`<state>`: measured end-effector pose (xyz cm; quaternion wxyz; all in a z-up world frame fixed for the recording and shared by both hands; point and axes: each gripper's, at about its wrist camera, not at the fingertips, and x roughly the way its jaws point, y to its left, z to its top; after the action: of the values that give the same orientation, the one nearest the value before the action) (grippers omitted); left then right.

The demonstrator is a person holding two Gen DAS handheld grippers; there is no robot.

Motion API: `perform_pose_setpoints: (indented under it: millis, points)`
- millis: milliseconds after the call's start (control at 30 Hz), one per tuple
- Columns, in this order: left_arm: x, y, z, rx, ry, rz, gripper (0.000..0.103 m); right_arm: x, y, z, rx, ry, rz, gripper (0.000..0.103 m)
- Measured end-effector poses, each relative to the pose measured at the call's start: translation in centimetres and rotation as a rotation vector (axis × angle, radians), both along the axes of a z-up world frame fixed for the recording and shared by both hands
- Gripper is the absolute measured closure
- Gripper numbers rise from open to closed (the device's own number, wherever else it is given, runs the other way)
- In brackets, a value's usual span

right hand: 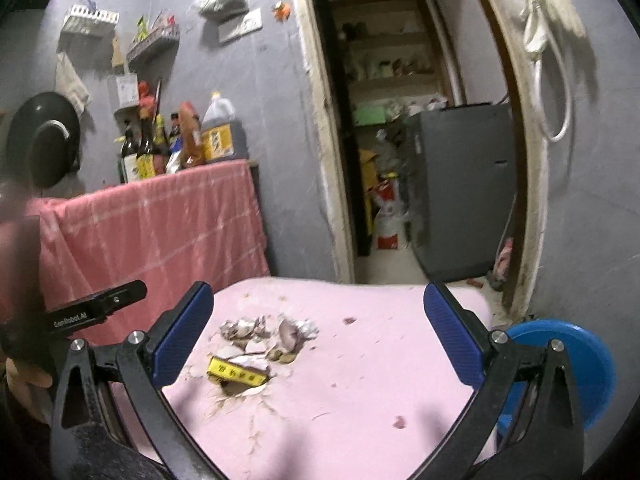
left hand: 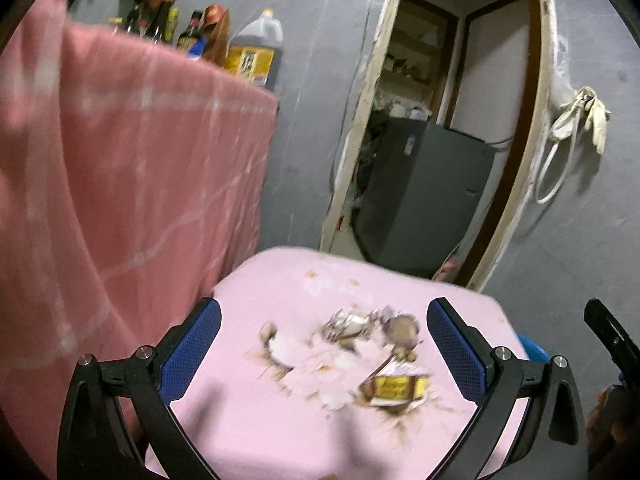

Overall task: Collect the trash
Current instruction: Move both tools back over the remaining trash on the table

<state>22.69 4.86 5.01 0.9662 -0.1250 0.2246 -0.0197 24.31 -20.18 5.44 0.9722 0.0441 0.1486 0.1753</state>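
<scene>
Both tools wide open, nothing held. Left tool (left hand: 324,348) and right tool (right hand: 318,334) hover above a pink worktop (right hand: 380,380), blue pads either side of a small trash pile near the middle of the surface.

Trash: crumpled whitish wrappers (right hand: 244,328) at the far side, a brownish shell-like scrap (right hand: 290,340) beside them, and a yellow-labelled wrapper (right hand: 236,374) nearest the tools. In the right wrist view the yellow wrapper's long axis runs from upper left to lower right, nearly crosswise to the fingers, sitting closer to the left finger than the right. In the left wrist view the same yellow-labelled wrapper (left hand: 394,388) reads roughly horizontal and lies toward the right finger; the crumpled wrappers (left hand: 346,326) are behind it. That view is blurred, details soft. Brown stains and crumbs around the pile in both views.

Only the right wrist view shows a blue stool (right hand: 568,364) just past the worktop's right edge, wall shelves (right hand: 154,44) and a black pan (right hand: 42,140) hanging at left, plus the left tool's body marked GenRobot.AI. The left wrist view gives only a sliver of blue there, and the edge of the right tool at far right.

Both show a pink cloth (right hand: 152,220) draped left, sauce bottles (right hand: 160,148) behind it, a doorway with a grey cabinet (right hand: 460,184).
</scene>
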Motion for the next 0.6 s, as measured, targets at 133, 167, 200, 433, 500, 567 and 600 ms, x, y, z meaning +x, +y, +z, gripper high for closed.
perform_pose_setpoints:
  millis: [133, 167, 200, 433, 500, 567, 600]
  points:
    - [0.5, 0.5, -1.8, -0.023, 0.058, -0.021, 0.002, 1.2, 1.1, -1.3, -0.033, 0.047, 0.003, 0.0]
    - [0.6, 0.4, -2.3, -0.026, 0.07, -0.033, 0.002, 1.7, 1.2, -1.7, -0.049, 0.063, -0.005, 0.0]
    - [0.6, 0.5, -2.6, -0.029, 0.078, -0.044, 0.002, 2.0, 1.2, -1.9, -0.055, 0.072, -0.011, 0.0]
    - [2.2, -1.7, -4.2, -0.037, 0.151, -0.201, 0.002, 4.2, 0.3, -3.6, -0.072, 0.143, -0.033, 0.0]
    - [2.8, -2.6, -4.7, -0.038, 0.178, -0.25, 0.002, 4.4, 0.1, -4.0, -0.079, 0.147, -0.034, 0.0]
    - [3.5, -3.6, -4.9, -0.034, 0.198, -0.286, 0.002, 4.6, 0.0, -4.2, -0.084, 0.152, -0.031, 0.0]
    - [3.8, -4.0, -5.0, -0.029, 0.207, -0.299, 0.002, 4.7, -0.1, -4.3, -0.085, 0.156, -0.03, 0.0]
